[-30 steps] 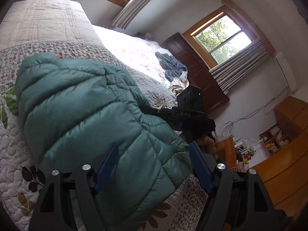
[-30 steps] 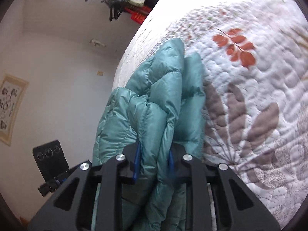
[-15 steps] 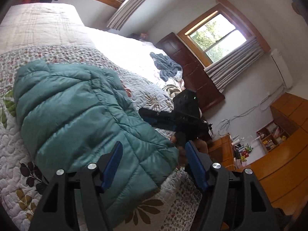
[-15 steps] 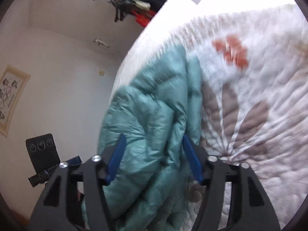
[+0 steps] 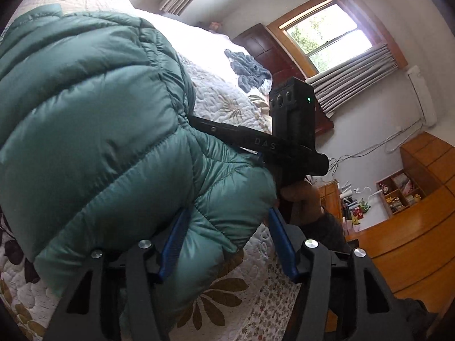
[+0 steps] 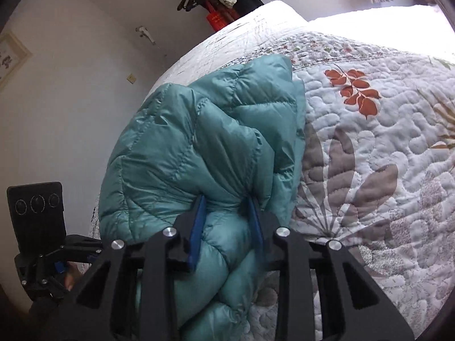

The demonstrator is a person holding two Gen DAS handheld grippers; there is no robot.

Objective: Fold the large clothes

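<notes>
Both tongs gripped the teal puffer jacket (image 6: 204,153) at centre frame over the quilted bed (image 6: 369,147), the right tongs (image 6: 226,224) clamped on a bunched fold, the left tongs (image 5: 227,241) straddling its near corner, blades apart.

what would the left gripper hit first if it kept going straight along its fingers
The left gripper would meet the teal puffer jacket almost at once: a padded fold already bulges between its open blue fingers. Past that fold sits the right gripper, though depth there is hard to judge.
</notes>
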